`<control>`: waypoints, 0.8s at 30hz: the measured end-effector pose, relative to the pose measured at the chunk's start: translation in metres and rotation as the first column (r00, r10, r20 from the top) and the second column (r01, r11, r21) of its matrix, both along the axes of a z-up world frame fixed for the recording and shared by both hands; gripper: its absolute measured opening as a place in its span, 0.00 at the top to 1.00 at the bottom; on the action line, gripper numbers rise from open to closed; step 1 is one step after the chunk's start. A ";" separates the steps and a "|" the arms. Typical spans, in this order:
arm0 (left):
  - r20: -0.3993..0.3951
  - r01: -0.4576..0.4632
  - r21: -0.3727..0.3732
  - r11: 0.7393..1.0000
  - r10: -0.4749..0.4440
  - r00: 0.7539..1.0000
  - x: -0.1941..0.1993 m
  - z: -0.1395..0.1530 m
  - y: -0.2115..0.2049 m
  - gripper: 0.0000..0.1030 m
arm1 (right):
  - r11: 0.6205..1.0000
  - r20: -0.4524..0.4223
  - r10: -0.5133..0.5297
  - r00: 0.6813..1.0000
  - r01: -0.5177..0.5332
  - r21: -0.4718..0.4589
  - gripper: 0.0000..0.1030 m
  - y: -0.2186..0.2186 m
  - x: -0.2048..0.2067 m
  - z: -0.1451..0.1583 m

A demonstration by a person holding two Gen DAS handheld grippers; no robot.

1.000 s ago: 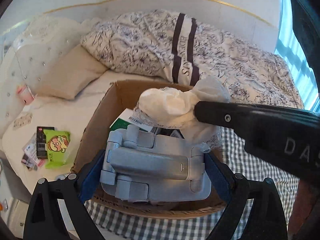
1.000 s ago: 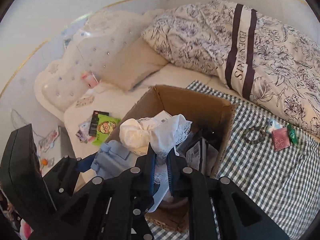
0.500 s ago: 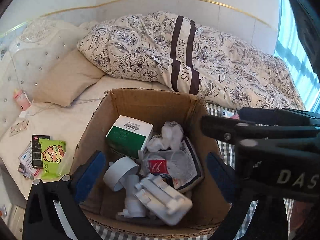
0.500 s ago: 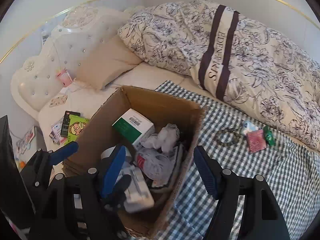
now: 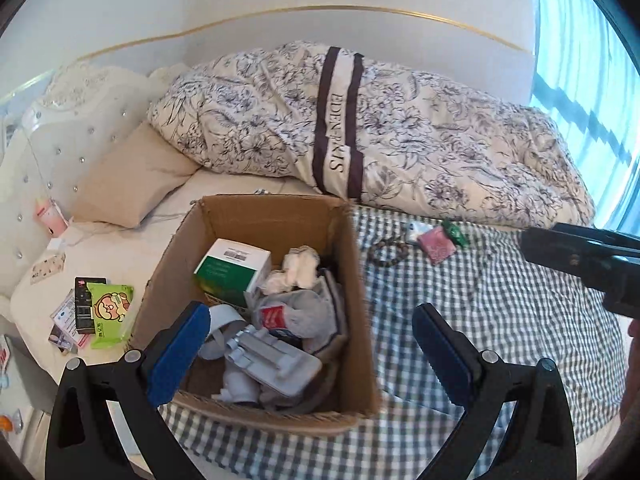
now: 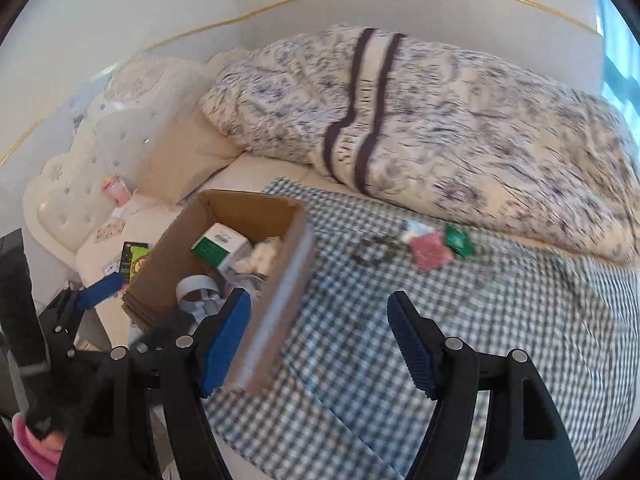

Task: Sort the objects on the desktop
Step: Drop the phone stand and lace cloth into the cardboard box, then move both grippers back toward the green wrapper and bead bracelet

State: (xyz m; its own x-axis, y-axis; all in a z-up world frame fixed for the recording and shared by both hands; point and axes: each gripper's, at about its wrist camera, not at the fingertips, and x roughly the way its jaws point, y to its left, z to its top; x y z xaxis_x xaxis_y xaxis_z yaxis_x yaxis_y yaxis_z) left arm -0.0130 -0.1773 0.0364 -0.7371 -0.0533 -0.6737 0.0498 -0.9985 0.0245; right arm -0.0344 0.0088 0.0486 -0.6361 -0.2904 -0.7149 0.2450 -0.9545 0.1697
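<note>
An open cardboard box [image 5: 272, 220] stands on the bed. Inside lie a grey-blue folding stand [image 5: 276, 368], a white lacy cloth [image 5: 298, 270], a green-and-white carton [image 5: 232, 276] and a grey cloth with a red label [image 5: 296, 316]. My left gripper [image 5: 310, 344] hangs open over the box's near edge, holding nothing. My right gripper [image 6: 320, 340] is open and empty over the checked cloth, just right of the box [image 6: 276, 312]. Farther right lie a bead bracelet [image 5: 390, 250], a pink packet [image 5: 438, 246] and a green packet [image 5: 456, 232].
A floral duvet [image 5: 400, 140] is heaped behind the box, with a beige pillow [image 5: 132, 176] and a tufted headboard [image 5: 60, 132] to the left. A green snack pack [image 5: 110, 308] and cards lie on the white sheet left of the box. The right wrist view is blurred.
The left gripper let the folding stand drop into the box, and the right gripper released the white cloth there. Both opened, and the right one moved off to the right.
</note>
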 end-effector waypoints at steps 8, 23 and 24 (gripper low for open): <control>0.028 0.017 -0.032 0.999 -0.016 0.999 0.013 -0.013 0.062 0.00 | 0.993 0.014 -0.101 0.995 0.102 -0.061 0.31 0.089 0.040 -0.016; 0.042 0.044 -0.080 0.996 -0.040 0.998 -0.058 -0.078 0.135 0.00 | 0.979 0.063 -0.151 0.987 0.158 -0.125 0.31 0.153 -0.023 -0.081; 0.040 0.033 -0.077 0.996 -0.030 0.999 -0.070 -0.085 0.138 0.00 | 0.980 0.059 -0.146 0.987 0.153 -0.128 0.31 0.153 -0.038 -0.086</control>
State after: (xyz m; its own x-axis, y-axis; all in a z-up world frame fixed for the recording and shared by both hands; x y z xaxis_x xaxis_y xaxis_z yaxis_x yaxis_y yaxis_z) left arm -0.0833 -0.0396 -0.0487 -0.7124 -0.0837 -0.6968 0.0159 -0.9945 0.1032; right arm -0.0720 0.1621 -0.0379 -0.6446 -0.2879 -0.7082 0.0893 -0.9484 0.3042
